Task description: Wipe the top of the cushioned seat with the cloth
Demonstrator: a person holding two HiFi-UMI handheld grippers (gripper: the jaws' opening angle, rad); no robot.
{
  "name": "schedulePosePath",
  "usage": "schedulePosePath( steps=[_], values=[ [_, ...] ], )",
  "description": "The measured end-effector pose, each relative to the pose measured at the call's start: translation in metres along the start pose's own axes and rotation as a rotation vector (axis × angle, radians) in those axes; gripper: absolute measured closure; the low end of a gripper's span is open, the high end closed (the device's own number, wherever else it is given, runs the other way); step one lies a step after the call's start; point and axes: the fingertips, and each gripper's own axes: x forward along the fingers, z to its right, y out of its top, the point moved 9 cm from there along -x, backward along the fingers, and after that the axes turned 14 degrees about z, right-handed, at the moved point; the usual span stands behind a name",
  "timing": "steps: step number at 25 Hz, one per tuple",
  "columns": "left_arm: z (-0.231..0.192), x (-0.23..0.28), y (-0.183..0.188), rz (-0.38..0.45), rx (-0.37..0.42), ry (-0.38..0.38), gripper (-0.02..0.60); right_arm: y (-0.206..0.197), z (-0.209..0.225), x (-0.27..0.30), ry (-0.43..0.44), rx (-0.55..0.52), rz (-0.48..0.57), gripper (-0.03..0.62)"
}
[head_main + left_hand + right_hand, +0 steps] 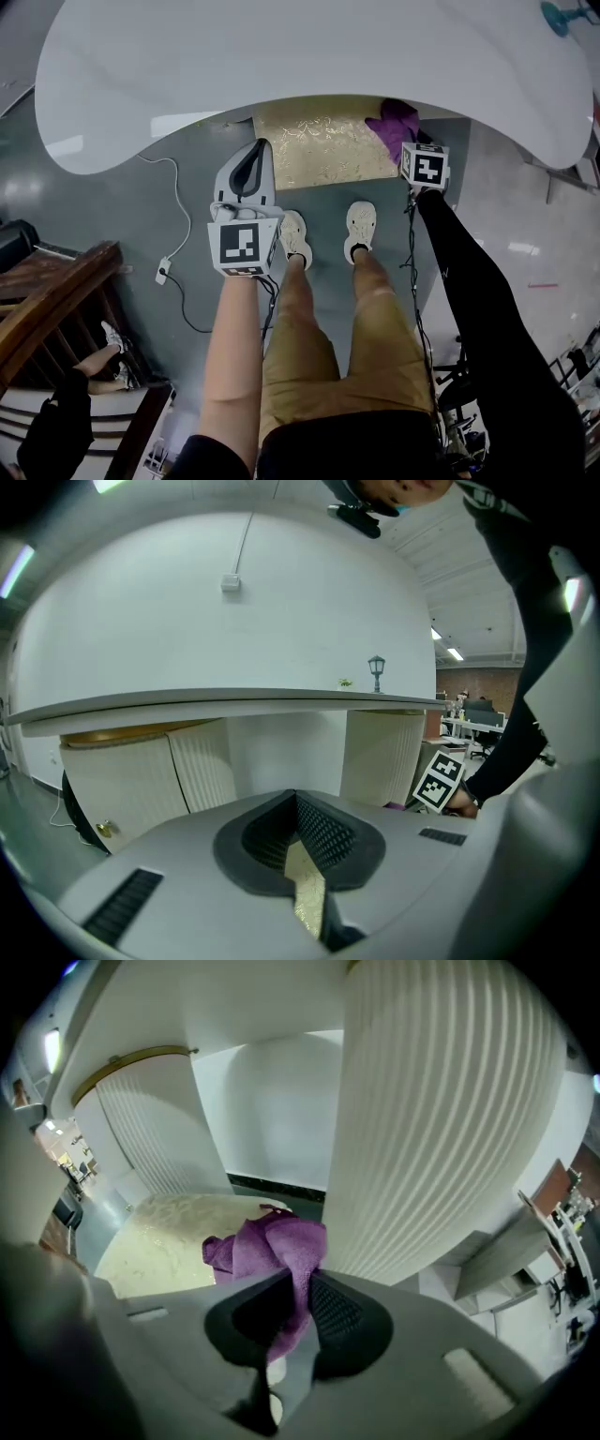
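The cushioned seat is cream with a gold pattern and sits half under the white table. A purple cloth lies bunched at the seat's right far corner. My right gripper is shut on the cloth. In the right gripper view the cloth hangs pinched between the jaws of my right gripper, over the seat. My left gripper hovers at the seat's left edge, shut and holding nothing. In the left gripper view the jaws of my left gripper meet, with a strip of seat showing below them.
A broad white table overhangs the seat, on ribbed white pillars. My shoes stand on the grey floor just before the seat. A white cable with a plug lies at left. A wooden stair rail and another person's feet are lower left.
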Motion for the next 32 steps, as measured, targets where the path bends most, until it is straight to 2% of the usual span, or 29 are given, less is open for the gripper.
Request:
schedulePosePath(
  steps=[3, 9, 12, 15, 21, 24, 27, 29, 32],
  values=[
    [0.011, -0.003, 0.004, -0.004, 0.007, 0.036, 0.577, -0.003, 0.027, -0.007, -0.043, 0.014, -0.009, 0.542],
    [0.04, -0.01, 0.005, -0.002, -0.014, 0.071, 0.577, -0.006, 0.059, -0.023, -0.033, 0.0, 0.006, 0.542],
    [0.047, -0.011, 0.003, 0.0, -0.013, 0.059, 0.577, -0.004, 0.065, -0.031, -0.039, 0.029, 0.028, 0.542],
    [0.042, -0.016, 0.003, 0.015, -0.019, 0.047, 0.577, 0.002, 0.053, -0.04, -0.033, 0.044, 0.061, 0.542],
    [0.015, -0.041, -0.005, 0.019, -0.005, 0.031, 0.577, 0.018, -0.025, -0.045, 0.063, 0.038, 0.137, 0.542],
    [-0.006, -0.06, -0.008, 0.013, 0.013, 0.031, 0.577, 0.023, -0.082, -0.047, 0.128, 0.053, 0.156, 0.542],
    [-0.024, -0.078, -0.008, 0.005, 0.069, 0.019, 0.577, 0.029, -0.15, -0.046, 0.216, 0.053, 0.159, 0.542],
    [-0.037, -0.089, -0.009, 0.004, 0.072, 0.024, 0.577, 0.033, -0.2, -0.047, 0.308, 0.045, 0.16, 0.542],
    [-0.055, -0.106, -0.012, 0.001, 0.062, 0.049, 0.577, 0.04, -0.275, -0.057, 0.568, 0.048, 0.185, 0.542]
  ],
)
